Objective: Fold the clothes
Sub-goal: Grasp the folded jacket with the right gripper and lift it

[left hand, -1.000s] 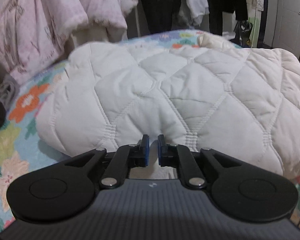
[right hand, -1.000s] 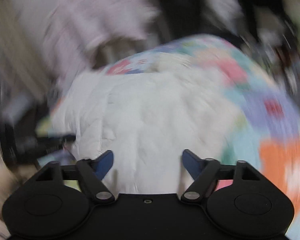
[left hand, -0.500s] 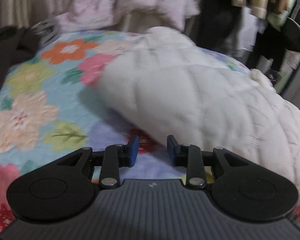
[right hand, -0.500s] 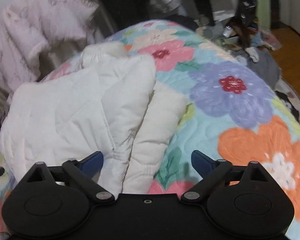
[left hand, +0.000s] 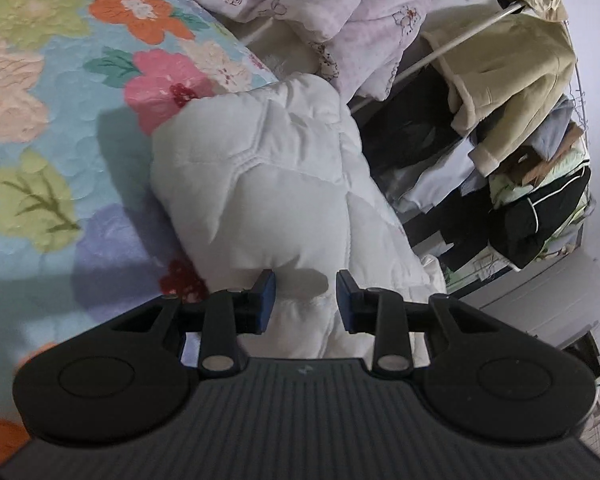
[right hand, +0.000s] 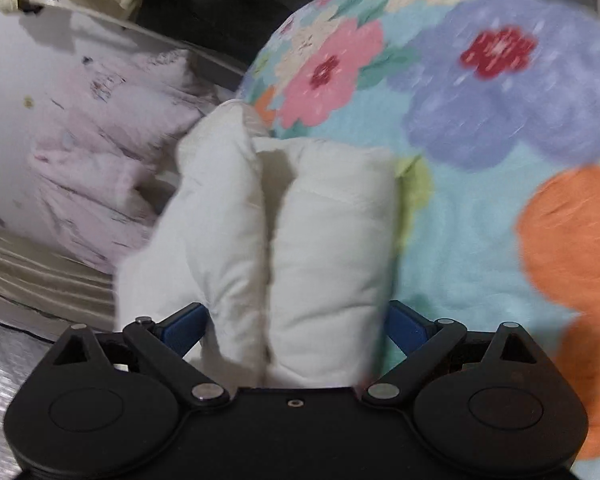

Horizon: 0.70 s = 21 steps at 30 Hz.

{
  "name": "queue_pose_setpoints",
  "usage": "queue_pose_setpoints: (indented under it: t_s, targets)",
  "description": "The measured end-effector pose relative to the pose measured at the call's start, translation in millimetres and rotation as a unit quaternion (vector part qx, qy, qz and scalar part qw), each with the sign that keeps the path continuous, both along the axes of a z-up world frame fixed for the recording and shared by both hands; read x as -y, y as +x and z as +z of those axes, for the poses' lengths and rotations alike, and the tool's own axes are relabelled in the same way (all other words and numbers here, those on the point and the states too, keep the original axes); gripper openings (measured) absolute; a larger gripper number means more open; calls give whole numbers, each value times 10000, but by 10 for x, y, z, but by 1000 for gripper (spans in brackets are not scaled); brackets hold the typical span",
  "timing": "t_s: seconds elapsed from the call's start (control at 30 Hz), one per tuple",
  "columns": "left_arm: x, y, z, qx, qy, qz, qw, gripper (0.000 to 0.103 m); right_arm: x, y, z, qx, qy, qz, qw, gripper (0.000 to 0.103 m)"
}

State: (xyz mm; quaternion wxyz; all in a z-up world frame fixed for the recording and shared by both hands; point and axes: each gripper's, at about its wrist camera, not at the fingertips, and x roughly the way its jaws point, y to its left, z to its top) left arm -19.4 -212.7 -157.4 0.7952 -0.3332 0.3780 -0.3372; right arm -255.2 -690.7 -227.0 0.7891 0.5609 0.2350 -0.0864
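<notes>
White quilted padded jacket [left hand: 268,184] lies bunched on the bed's floral quilted bedspread [left hand: 40,128], near the edge that faces the rack of hanging clothes [left hand: 512,128]. My left gripper [left hand: 306,296] hangs at its near end with the jaws apart, padding bulging between the blue pads [left hand: 266,296] but not pinched. My right gripper [right hand: 294,326] has its jaws spread wide around two thick stacked folds of the jacket [right hand: 284,248], which sit between the pads without being squeezed. I judge I am flanking the bundle from both ends to gather it for the next fold. Half a second ago the right jaws were short of the folds and the left jaws were beside the jacket over bare bedspread; both have since closed in on the fabric.
</notes>
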Motion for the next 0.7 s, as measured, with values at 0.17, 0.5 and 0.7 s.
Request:
queue_pose_setpoints:
  t_s: [0.17, 0.5, 0.7]
  targets:
    - [-8, 104, -101, -415, -401, 256, 9980, 37, 44, -30, -39, 290, 326, -226, 9988, 100]
    - [1036, -657, 869, 2382, 2000, -1478, 9388, 37, -216, -166, -132, 263, 977, 194, 9947, 99]
    - [1685, -458, 378, 1675, 2795, -1909, 9259, 37, -269, -10, -100, 695, 626, 147, 9955, 73]
